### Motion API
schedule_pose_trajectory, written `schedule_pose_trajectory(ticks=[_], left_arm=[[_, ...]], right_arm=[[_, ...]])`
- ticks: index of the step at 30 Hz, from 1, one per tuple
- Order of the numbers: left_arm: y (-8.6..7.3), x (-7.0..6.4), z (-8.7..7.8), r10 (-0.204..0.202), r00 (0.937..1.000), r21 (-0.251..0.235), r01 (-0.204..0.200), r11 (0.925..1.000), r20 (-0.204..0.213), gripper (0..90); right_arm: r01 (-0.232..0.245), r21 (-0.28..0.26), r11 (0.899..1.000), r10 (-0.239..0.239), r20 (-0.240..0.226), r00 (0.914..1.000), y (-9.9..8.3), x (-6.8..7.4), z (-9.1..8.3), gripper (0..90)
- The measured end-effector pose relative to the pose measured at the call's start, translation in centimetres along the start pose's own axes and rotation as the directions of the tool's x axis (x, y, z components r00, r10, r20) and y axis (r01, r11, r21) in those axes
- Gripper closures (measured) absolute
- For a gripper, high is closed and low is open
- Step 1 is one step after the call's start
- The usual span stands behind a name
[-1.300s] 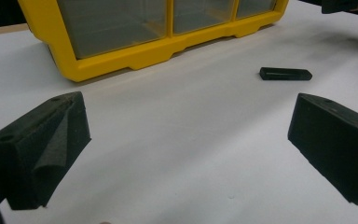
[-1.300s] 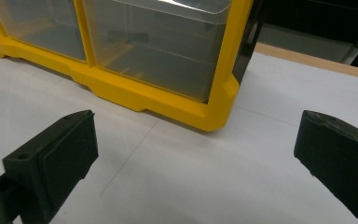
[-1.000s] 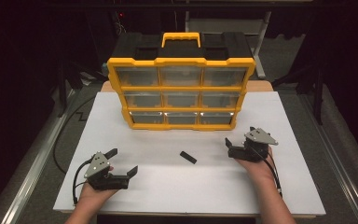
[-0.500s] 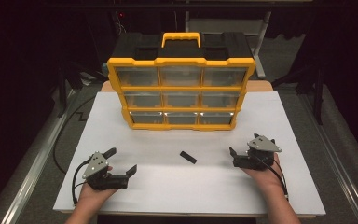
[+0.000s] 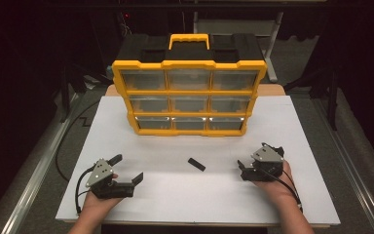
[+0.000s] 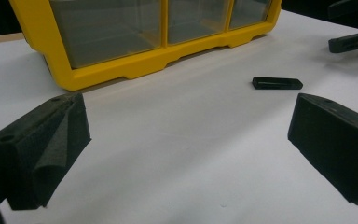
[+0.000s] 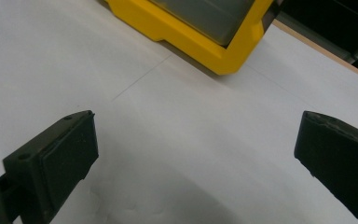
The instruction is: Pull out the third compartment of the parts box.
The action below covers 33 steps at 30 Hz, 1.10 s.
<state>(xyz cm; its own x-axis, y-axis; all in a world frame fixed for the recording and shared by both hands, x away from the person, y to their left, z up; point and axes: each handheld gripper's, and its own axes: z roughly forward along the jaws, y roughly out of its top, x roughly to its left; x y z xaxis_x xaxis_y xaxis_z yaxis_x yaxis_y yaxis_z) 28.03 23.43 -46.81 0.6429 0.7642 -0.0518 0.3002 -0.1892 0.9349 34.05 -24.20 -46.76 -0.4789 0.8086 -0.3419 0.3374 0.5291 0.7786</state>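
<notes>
While both hands rest on white desk (image 5: 292,126), left tongs (image 5: 126,169) sit at 7 o'clock, jaws spread wide, holding nothing. Right tongs (image 5: 242,170) at 4 o'clock, jaws likewise wide apart, empty. Small black block (image 5: 196,164) lies flat between them, near desk centre, touching neither. Yellow drawer organizer (image 5: 190,97) stands upright at 12 o'clock, drawers closed.

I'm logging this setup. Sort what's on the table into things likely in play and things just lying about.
Likely in play:
- small flat black bar on the white sheet
- yellow plastic organizer with clear drawers
- left gripper, open
- right gripper, open

Lying about:
- black cable beside the sheet
</notes>
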Motion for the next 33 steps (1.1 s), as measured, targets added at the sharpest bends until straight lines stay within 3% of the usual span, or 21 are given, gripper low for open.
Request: schedule_pose_trajectory(ticks=[1, 6, 10, 14, 15, 16, 19, 20, 23, 25, 26, 27, 29, 33], left_arm=[[0.0, 0.0, 0.0, -0.003, 1.0, -0.006, 0.003, 1.0, -0.002, 0.2], [0.0, 0.1, 0.1, 0.001, 1.0, -0.004, -0.001, 1.0, -0.01, 0.2], [-0.1, 0.0, 0.1, 0.002, 1.0, -0.006, -0.002, 1.0, -0.007, 0.2], [-0.1, 0.0, 0.2, 0.008, 1.0, 0.001, -0.008, 1.0, -0.004, 0.2], [-0.1, -0.1, 0.2, 0.007, 1.0, -0.001, -0.007, 1.0, -0.004, 0.2], [-0.1, -0.1, 0.2, 0.003, 1.0, -0.005, -0.003, 1.0, -0.003, 0.2], [-0.1, -0.1, 0.2, 0.003, 1.0, -0.005, -0.003, 1.0, -0.003, 0.2], [-0.2, -0.1, 0.2, 0.003, 1.0, -0.005, -0.003, 1.0, -0.003, 0.2], [-0.2, -0.1, 0.2, 0.004, 1.0, -0.004, -0.004, 1.0, -0.001, 0.2], [-0.2, -0.1, 0.2, 0.008, 1.0, -0.001, -0.008, 1.0, 0.001, 0.2], [-0.2, -0.1, 0.2, 0.007, 1.0, -0.003, -0.007, 1.0, 0.001, 0.2], [-0.2, -0.1, 0.2, 0.006, 1.0, -0.004, -0.006, 1.0, 0.001, 0.2], [-0.2, -0.1, 0.1, 0.007, 1.0, -0.005, -0.007, 1.0, 0.002, 0.2], [-0.2, -0.1, 0.1, 0.01, 0.9999, -0.006, -0.01, 0.9999, 0.003, 0.2]], right_arm=[[0.034, 0.008, 0.999, -0.034, 0.007, 0.9994, 0.0, 0.2, 0.0, 0.3], [0.081, 0.022, 0.996, -0.081, 0.021, 0.9965, 0.2, 0.6, -0.1, 0.3], [0.143, 0.034, 0.989, -0.144, 0.044, 0.9886, 0.5, 1.1, -0.3, 0.3], [0.171, 0.036, 0.985, -0.173, 0.049, 0.9837, 0.6, 1.5, -0.4, 0.3], [0.213, 0.04, 0.976, -0.215, 0.056, 0.975, 0.7, 1.7, -0.4, 0.3], [0.213, 0.04, 0.976, -0.215, 0.056, 0.975, 0.7, 1.7, -0.4, 0.3], [0.253, 0.055, 0.966, -0.257, 0.069, 0.964, 0.8, 2.2, -0.5, 0.3], [0.286, 0.054, 0.957, -0.289, 0.075, 0.9543, 0.9, 2.2, -0.6, 0.3], [0.305, 0.062, 0.95, -0.31, 0.081, 0.9474, 1.1, 2.7, -0.7, 0.3], [0.341, 0.067, 0.938, -0.346, 0.09, 0.9338, 1.3, 3.0, -0.8, 0.3], [0.341, 0.067, 0.938, -0.346, 0.09, 0.9338, 1.3, 3.0, -0.8, 0.3], [0.36, 0.067, 0.93, -0.365, 0.095, 0.926, 1.4, 3.0, -0.8, 0.3], [0.359, 0.071, 0.931, -0.365, 0.096, 0.9262, 1.4, 3.2, -0.8, 0.2], [0.385, 0.077, 0.92, -0.392, 0.108, 0.9138, 1.5, 3.5, -0.9, 0.3]])
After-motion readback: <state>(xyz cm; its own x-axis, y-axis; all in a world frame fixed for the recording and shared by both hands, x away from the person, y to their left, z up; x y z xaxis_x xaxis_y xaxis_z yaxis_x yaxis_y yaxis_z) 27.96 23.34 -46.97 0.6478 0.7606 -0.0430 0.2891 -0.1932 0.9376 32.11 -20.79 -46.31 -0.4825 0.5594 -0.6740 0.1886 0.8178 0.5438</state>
